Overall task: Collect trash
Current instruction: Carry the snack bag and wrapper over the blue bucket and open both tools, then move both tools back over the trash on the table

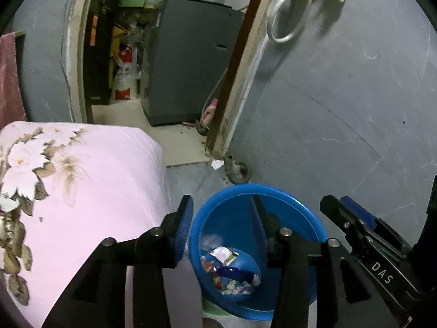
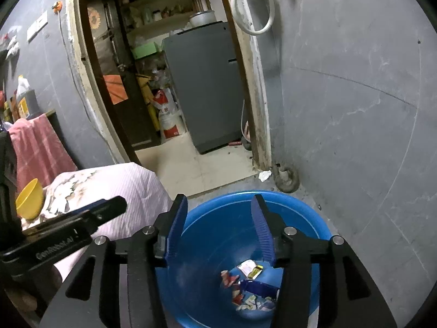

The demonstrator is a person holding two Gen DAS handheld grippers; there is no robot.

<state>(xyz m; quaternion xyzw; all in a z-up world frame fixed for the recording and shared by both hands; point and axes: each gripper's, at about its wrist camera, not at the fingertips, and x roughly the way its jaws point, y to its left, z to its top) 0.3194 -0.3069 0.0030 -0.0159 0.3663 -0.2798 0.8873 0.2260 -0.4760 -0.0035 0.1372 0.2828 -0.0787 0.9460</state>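
Observation:
A blue plastic basin (image 1: 297,205) stands on the floor by the grey wall; it also shows in the right wrist view (image 2: 308,213). Several crumpled wrappers (image 1: 232,273) lie in its bottom, seen too in the right wrist view (image 2: 251,289). My left gripper (image 1: 222,205) is open and empty above the basin's left rim. My right gripper (image 2: 220,205) is open and empty above the basin. The right gripper shows at the right edge of the left wrist view (image 1: 355,218). The left gripper shows at the left of the right wrist view (image 2: 103,210).
A bed with a pink floral sheet (image 1: 82,186) stands left of the basin. A yellow bowl (image 2: 30,202) sits on it. A crumpled white scrap (image 1: 217,164) lies on the floor by the door frame (image 1: 232,87). A grey appliance (image 1: 188,63) stands beyond the doorway.

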